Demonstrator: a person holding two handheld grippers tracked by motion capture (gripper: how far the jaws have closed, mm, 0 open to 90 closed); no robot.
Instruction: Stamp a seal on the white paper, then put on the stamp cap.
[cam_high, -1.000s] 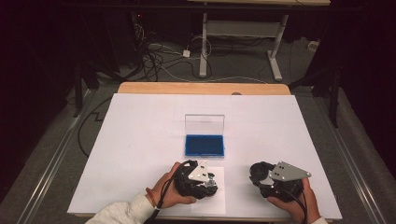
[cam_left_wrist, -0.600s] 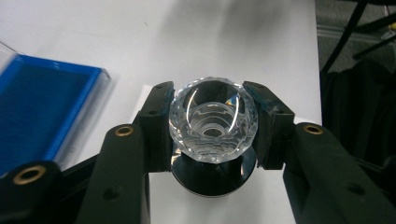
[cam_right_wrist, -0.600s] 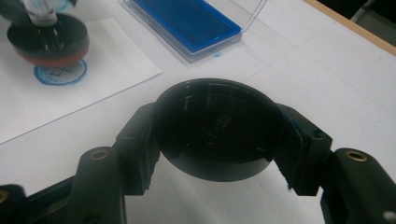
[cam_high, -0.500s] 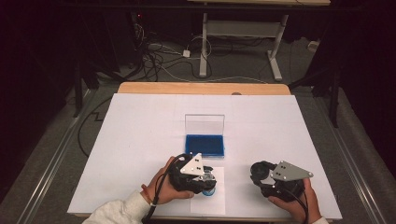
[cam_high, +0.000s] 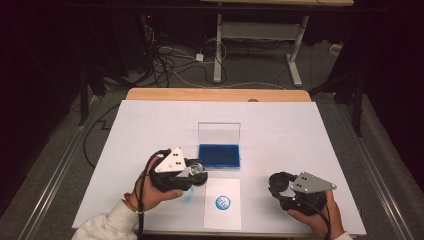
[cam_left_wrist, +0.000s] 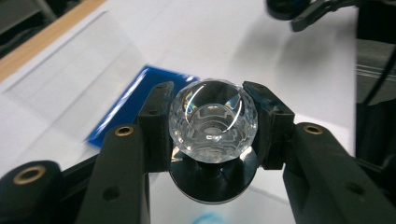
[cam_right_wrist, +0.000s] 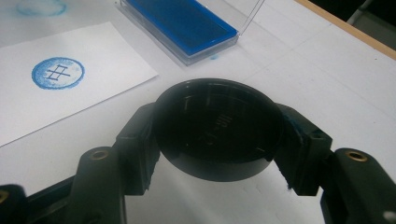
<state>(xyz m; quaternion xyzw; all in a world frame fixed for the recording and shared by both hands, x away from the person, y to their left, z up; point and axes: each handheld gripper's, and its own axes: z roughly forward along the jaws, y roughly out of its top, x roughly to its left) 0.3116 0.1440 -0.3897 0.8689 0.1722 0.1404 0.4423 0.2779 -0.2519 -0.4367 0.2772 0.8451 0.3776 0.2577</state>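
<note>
My left gripper (cam_high: 196, 172) is shut on a stamp (cam_high: 196, 170) and holds it above the table, left of the white card (cam_high: 222, 216). In the left gripper view the jaws clamp the stamp's clear faceted knob (cam_left_wrist: 213, 120), with its black round base below. The card bears a round blue print (cam_high: 223, 202) (cam_right_wrist: 58, 73). My right gripper (cam_high: 276, 184) rests at the front right, shut on a round black cap (cam_right_wrist: 217, 128). An open blue ink pad (cam_high: 219, 156) (cam_right_wrist: 182, 23) lies behind the card, its clear lid (cam_high: 219, 132) standing upright.
A white sheet (cam_high: 150, 130) covers the table, whose wooden rim (cam_high: 215, 94) runs along the far side. A faint blue smudge (cam_high: 189, 197) marks the sheet left of the card. Cables and a desk frame (cam_high: 257, 32) lie on the dark floor beyond.
My left gripper has lifted the stamp off the card and carried it left and away, uncovering the blue print. The right gripper has stayed put.
</note>
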